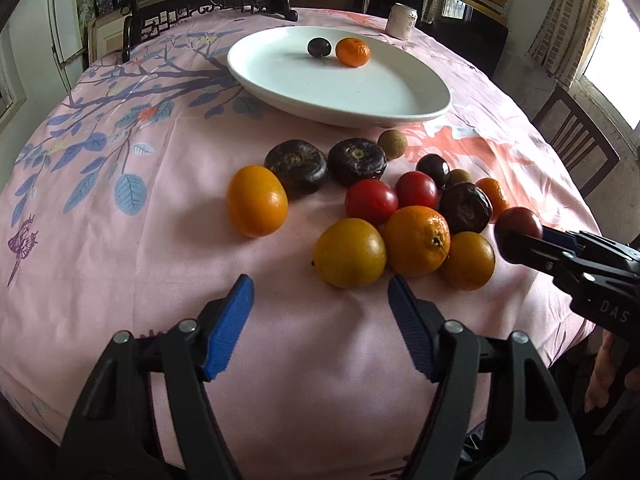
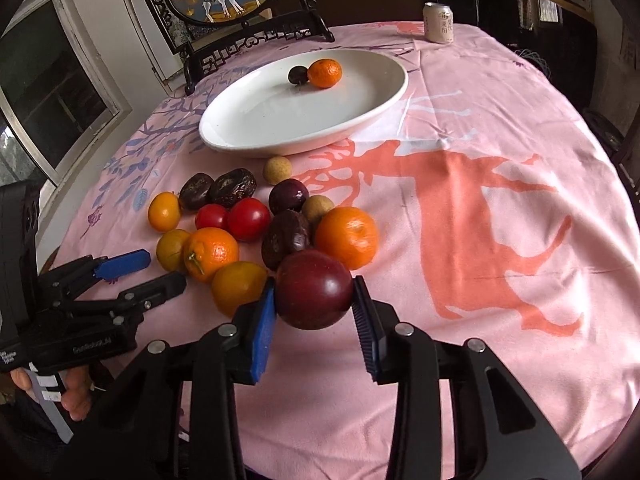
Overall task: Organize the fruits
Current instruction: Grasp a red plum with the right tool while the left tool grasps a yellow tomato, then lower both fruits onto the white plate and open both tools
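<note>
Right tool pinches a dark red plum; left tool spread, empty.

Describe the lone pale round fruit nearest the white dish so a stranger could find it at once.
Start at the white oval dish on the pink tablecloth. Just in front of its near rim, apart from the main pile, sits a small tan fruit, beside the wrinkled dark fruit. It is dull beige and smooth, unlike the glossy red tomatoes nearby.
</note>
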